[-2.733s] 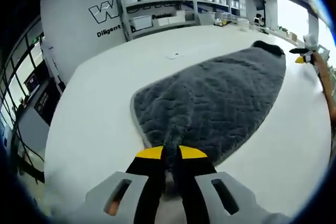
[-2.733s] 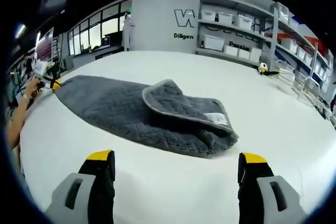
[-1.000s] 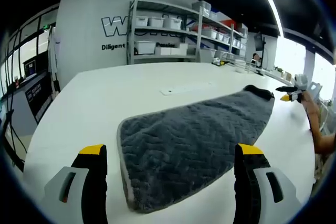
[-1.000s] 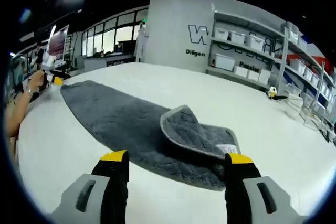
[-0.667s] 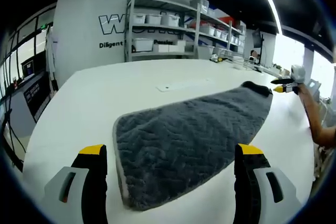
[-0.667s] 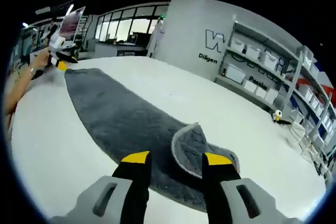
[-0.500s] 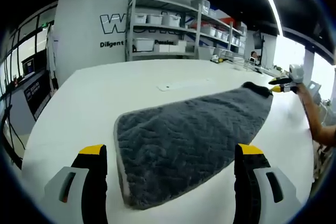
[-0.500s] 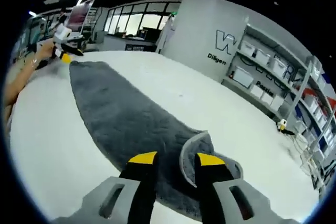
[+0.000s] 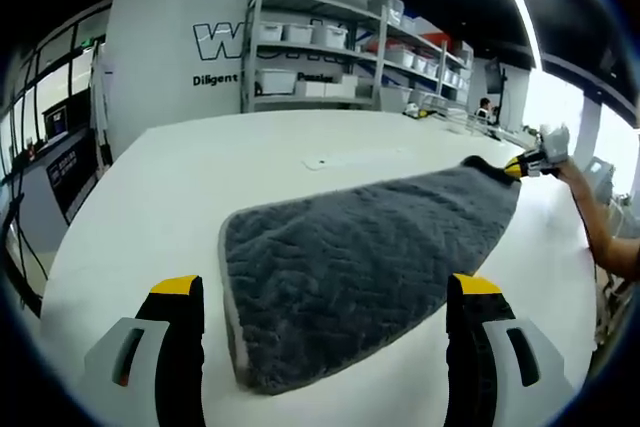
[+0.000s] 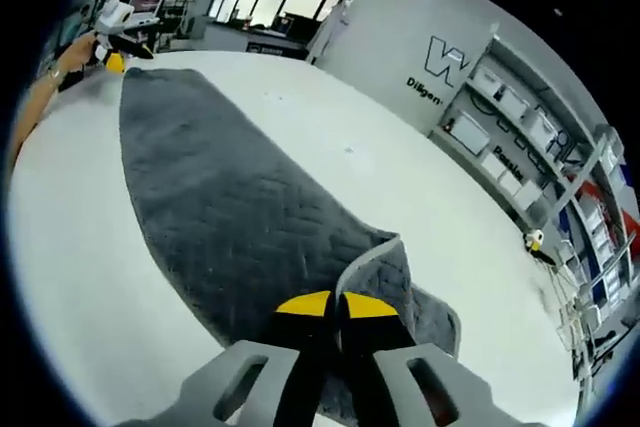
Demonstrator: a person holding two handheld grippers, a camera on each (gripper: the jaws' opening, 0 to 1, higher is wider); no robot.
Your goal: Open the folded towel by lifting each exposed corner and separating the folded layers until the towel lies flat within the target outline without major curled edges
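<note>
A grey quilted towel [image 9: 370, 257] lies stretched out along the white table [image 9: 200, 187]. My left gripper [image 9: 325, 287] hangs open just above the towel's near end, one jaw on each side, holding nothing. At the far end of the towel my right gripper [image 9: 525, 164] meets the dark folded lump, with a person's arm [image 9: 595, 232] behind it. In the right gripper view the towel [image 10: 220, 197] runs away to the upper left. Its folded-back corner flap [image 10: 385, 272] with a pale hem stands up, and my right gripper [image 10: 338, 305] is shut on that hem. The left gripper [image 10: 115, 42] shows far off.
Metal shelves with white bins [image 9: 310, 57] and a lettered wall [image 10: 445, 67] stand past the table. A small flat mark [image 9: 330, 160] lies on the table beyond the towel. A small yellow-and-black object [image 10: 535, 240] sits near the table's far edge. Bare tabletop flanks the towel.
My right gripper came down onto the folded corner and its jaws closed on the hem. My left gripper, shut on the towel's near end 2.7 s ago, let go and now hovers open.
</note>
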